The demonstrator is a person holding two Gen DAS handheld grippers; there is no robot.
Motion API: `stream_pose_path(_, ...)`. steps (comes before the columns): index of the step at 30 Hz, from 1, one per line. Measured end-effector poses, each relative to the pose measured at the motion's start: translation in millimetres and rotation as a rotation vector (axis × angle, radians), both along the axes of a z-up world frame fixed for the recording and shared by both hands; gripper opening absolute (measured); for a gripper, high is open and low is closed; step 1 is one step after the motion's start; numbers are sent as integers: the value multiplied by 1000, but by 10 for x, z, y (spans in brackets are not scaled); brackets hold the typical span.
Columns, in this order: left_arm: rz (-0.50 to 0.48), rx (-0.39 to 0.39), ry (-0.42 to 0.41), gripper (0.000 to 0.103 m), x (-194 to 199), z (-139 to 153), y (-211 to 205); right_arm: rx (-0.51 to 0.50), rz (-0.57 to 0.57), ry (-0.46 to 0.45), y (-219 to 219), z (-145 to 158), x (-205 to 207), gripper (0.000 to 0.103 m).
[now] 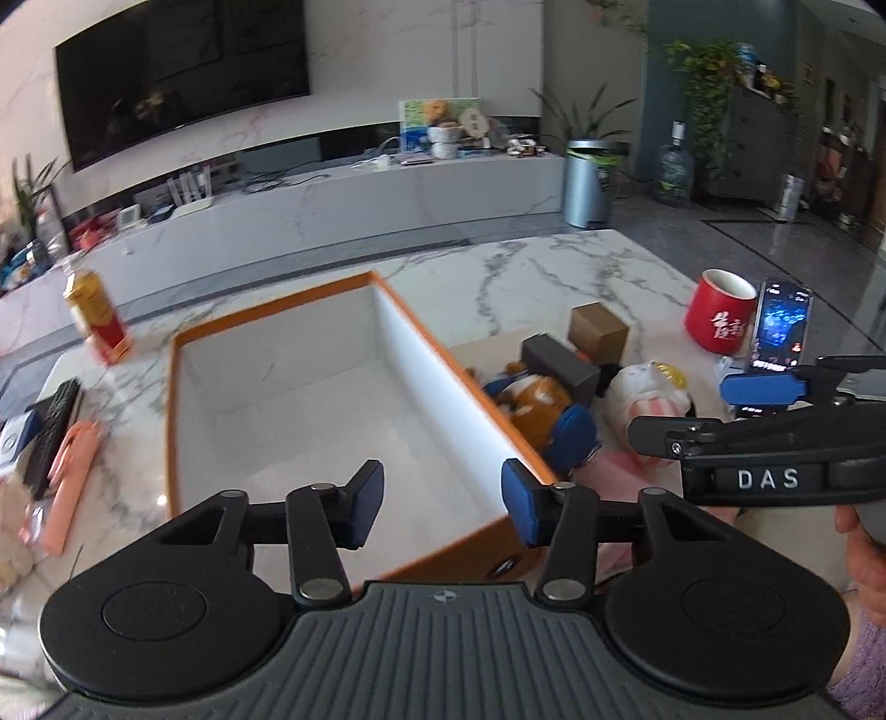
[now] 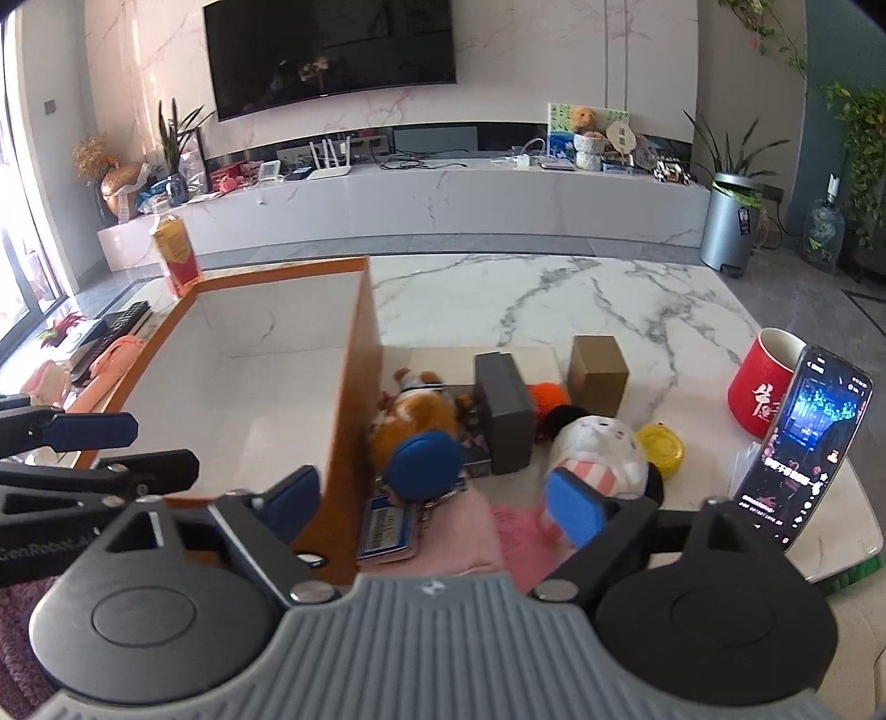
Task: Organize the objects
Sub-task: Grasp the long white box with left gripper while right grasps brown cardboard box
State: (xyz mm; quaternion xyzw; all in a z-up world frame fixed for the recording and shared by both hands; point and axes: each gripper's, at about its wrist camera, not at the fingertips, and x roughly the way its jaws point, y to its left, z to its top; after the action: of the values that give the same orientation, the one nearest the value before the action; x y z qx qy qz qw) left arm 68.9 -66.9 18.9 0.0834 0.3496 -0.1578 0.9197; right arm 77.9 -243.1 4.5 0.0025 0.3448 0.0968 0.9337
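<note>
The left gripper tilts down over the near end of the orange box, its blue pads parted to a middling gap with nothing between them. The right gripper tilts down just right of the box, its jaws spread wide and empty; the left pad sits against the box's right wall, though whether it touches is hard to tell, and the right pad hangs in front of the white plush. A hand and a fuzzy sleeve show behind it.

The box stands open and bare inside on a marble table, in a living room with a dark television on the wall.

Just right of the box lies the pile of things to sort: a brown plush toy, a grey box, a cardboard box, a yellow round thing and a pink cloth. Further right of the box stand a red mug and a lit phone. Left of the box are a bottle, a remote and something pink.
</note>
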Motion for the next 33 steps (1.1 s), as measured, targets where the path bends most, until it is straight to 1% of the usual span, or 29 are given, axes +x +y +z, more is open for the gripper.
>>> stream_pose_path(1,-21,-6,8,50,63,14,-46,2,-16,5,-76,-6,62,82)
stream_pose_path(2,-41,-17,21,47,130,28,-96,4,-32,10,-158,-15,123,78)
stream_pose_path(3,-62,-33,35,46,199,39,-141,7,-44,16,-238,-24,187,76)
stream_pose_path(5,-98,-61,60,41,346,61,-240,6,-69,30,-387,-49,321,67)
stream_pose_path(6,-112,-68,73,39,432,62,-299,7,-77,37,-454,-65,389,65)
stream_pose_path(8,-142,-74,86,36,585,70,-411,6,-84,52,-563,-103,532,56)
stream_pose_path(9,-163,-68,89,35,670,65,-476,6,-84,59,-605,-121,610,55)
stream_pose_path(10,-185,-55,91,33,750,53,-549,5,-78,65,-639,-144,688,51)
stream_pose_path(11,-208,-39,92,31,844,42,-610,7,-67,72,-669,-169,769,48)
stream_pose_path(12,-233,-20,96,30,946,28,-667,9,-61,82,-694,-197,854,47)
stream_pose_path(13,-267,7,104,28,1059,0,-724,10,-54,94,-710,-229,944,46)
stream_pose_path(16,-363,94,135,27,1407,-91,-919,15,-30,135,-745,-327,1229,39)
stream_pose_path(19,-451,195,189,27,1746,-252,-1051,1,-22,157,-769,-416,1515,39)
stream_pose_path(21,-536,273,223,28,1926,-383,-1126,-11,-16,169,-788,-470,1697,39)
stream_pose_path(22,-574,310,232,29,1996,-442,-1157,-15,-13,175,-796,-496,1783,39)
stream_pose_path(23,-611,350,243,34,2057,-502,-1191,-21,-10,182,-803,-524,1868,40)
stream_pose_path(24,-645,386,254,36,2115,-561,-1224,-26,-8,191,-813,-550,1951,40)
stream_pose_path(25,-680,419,265,43,2199,-629,-1273,-28,-10,198,-830,-576,2024,44)
stream_pose_path(26,-715,443,286,55,2265,-687,-1314,-26,-12,206,-846,-600,2095,49)
stream_pose_path(28,-779,491,334,66,2371,-823,-1391,-15,-13,228,-874,-650,2225,51)
stream_pose_path(30,-822,545,374,68,2490,-965,-1460,-2,-12,247,-889,-696,2332,51)
stream_pose_path(31,-833,569,388,68,2546,-1032,-1493,-4,-13,246,-891,-710,2368,55)
stream_pose_path(33,-847,604,409,69,2632,-1150,-1546,-4,-5,256,-886,-744,2442,56)
